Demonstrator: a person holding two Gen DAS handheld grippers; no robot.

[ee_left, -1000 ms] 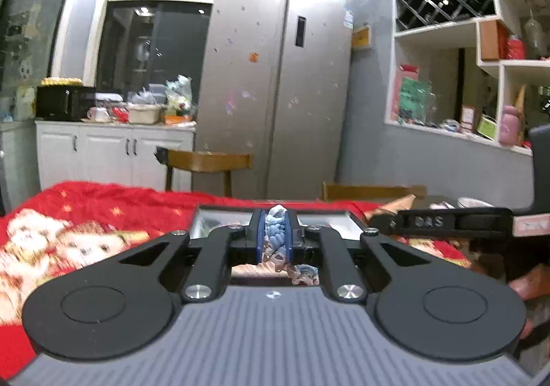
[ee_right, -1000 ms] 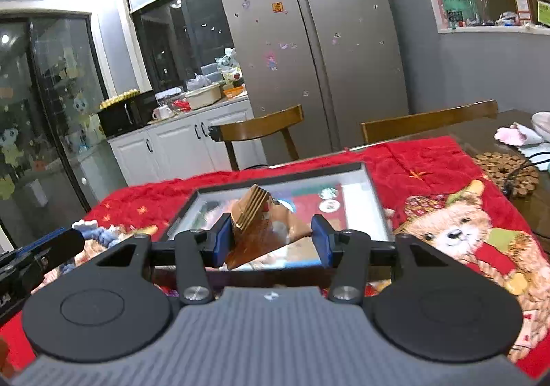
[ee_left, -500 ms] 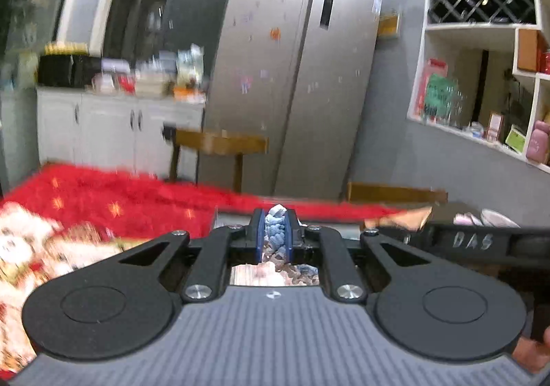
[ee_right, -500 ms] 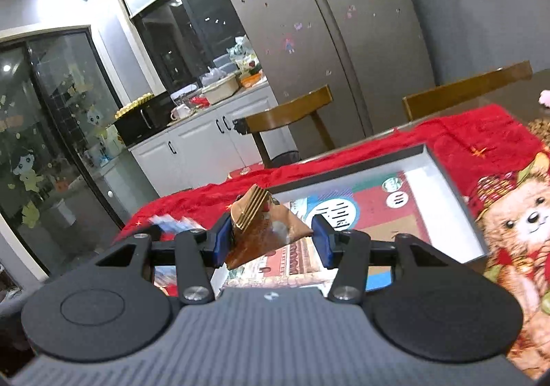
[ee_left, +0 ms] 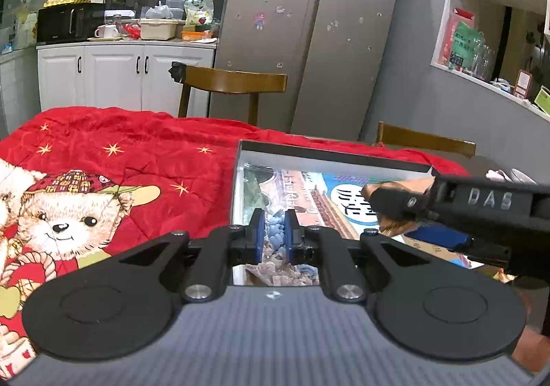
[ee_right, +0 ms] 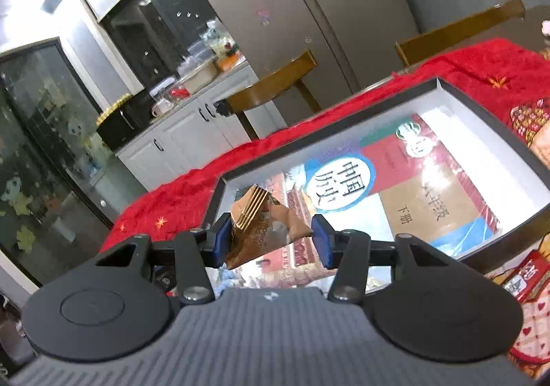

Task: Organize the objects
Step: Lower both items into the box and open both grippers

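On the left, the left claw [ee_left: 274, 231] is seen pressed onto a blue-grey packet [ee_left: 276, 235], which is pinched narrowly between the blue pads [ee_left: 257, 231]. It is held low over the near left corner of the shallow box [ee_left: 330, 155], which rests on the red bear-print cloth [ee_left: 113, 159] covering the worktop. More of the packet is glimpsed hanging below the pads, so a slip is judged possible if the grip sits only on a thin edge. If it is let go too near the box wall, it could be caught on the rim or dropped outside onto the cloth.

Further right, the book [ee_right: 405, 179] is seen lying flat on the box floor, and its glossy cover could allow anything dropped at an angle to slide.

On the right, the right claw [ee_right: 273, 240] is set fairly wide around a brown snack wrapper [ee_right: 264, 231]. The wrapper is touched by the left pad, and its far corner reaches the right pad; whether it is firmly squeezed cannot be told. Such a crumpled, springy pouch is judged likely to twist or pop free.

In the left wrist view the right claw [ee_left: 395, 202] is seen crossing just above the box, near the left one. A collision between the two is the main risk if both are lowered together.
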